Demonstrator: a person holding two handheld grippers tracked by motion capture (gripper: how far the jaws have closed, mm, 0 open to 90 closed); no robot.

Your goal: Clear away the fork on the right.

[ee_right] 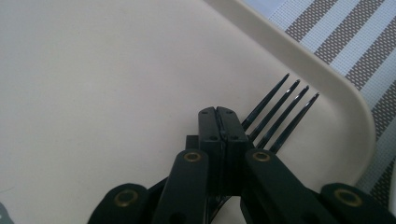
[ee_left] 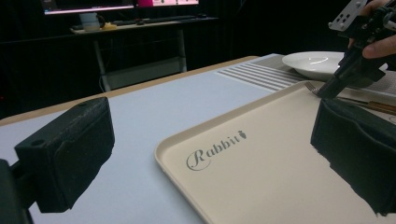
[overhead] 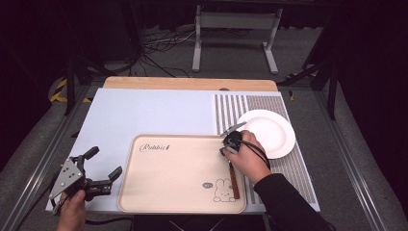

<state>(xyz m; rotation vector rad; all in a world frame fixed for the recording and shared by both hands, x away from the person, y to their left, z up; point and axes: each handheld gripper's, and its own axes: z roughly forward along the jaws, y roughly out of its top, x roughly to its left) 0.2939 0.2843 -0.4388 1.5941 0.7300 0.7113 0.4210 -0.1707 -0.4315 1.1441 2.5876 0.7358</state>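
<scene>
My right gripper (overhead: 230,143) is clenched on the fork (ee_right: 280,114), jaws pressed together over its neck near the tray's (overhead: 144,192) far right corner, so the tines point toward that corner's rim and the wooden handle trails back along the right edge. I grip low, just behind the tines, probably to keep it from swinging. The white plate (overhead: 274,132) waits just beyond that corner on the striped mat (overhead: 293,168). My left gripper (overhead: 98,169) hangs released off the tray's left edge, out of the way.
</scene>
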